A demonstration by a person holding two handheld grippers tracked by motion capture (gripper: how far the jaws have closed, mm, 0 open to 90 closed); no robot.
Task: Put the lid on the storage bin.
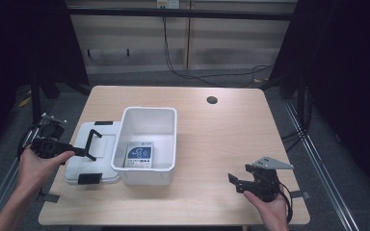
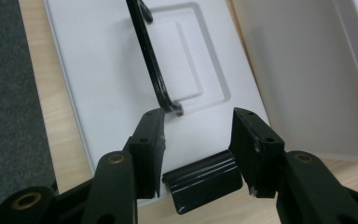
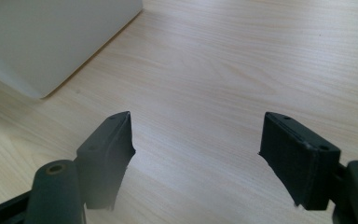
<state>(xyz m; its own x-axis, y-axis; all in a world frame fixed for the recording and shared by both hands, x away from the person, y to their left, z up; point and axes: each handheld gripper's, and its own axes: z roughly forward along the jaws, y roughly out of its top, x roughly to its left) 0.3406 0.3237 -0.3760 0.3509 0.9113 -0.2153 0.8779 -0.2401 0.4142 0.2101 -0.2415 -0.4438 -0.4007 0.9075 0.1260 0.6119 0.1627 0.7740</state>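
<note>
Lid of flat white plastic (image 1: 95,153), with a thin black carrying handle (image 1: 93,143) and black clips at its near and far ends, lies on the pale wooden table (image 1: 221,139) just beside the left wall of an open white rectangular plastic bin (image 1: 149,144). The left gripper (image 1: 87,144), held in the person's left hand (image 1: 41,162), reaches over the lid from its left edge; in the left gripper view its two black jaws stand apart above the lid, with the lower end of the handle (image 2: 154,65) just beyond the left jaw and a black clip (image 2: 203,181) showing between them, and they grip nothing. Whether the jaw tips touch the lid surface cannot be told. Inside the bin lies a small white and blue printed card or packet (image 1: 139,156); its print is too small to read. The right gripper (image 1: 233,179), in the person's right hand (image 1: 272,209), sits well apart from the bin near the table's front right corner, a grey three-cornered plate on top of it. In the right gripper view its jaws are spread wide over bare wood, holding nothing, and a corner of the bin (image 3: 51,42) is cut off at the upper left. A dark round hole (image 1: 212,100) marks the far part of the table, and black cables (image 1: 212,72) trail across the floor beyond it.
</note>
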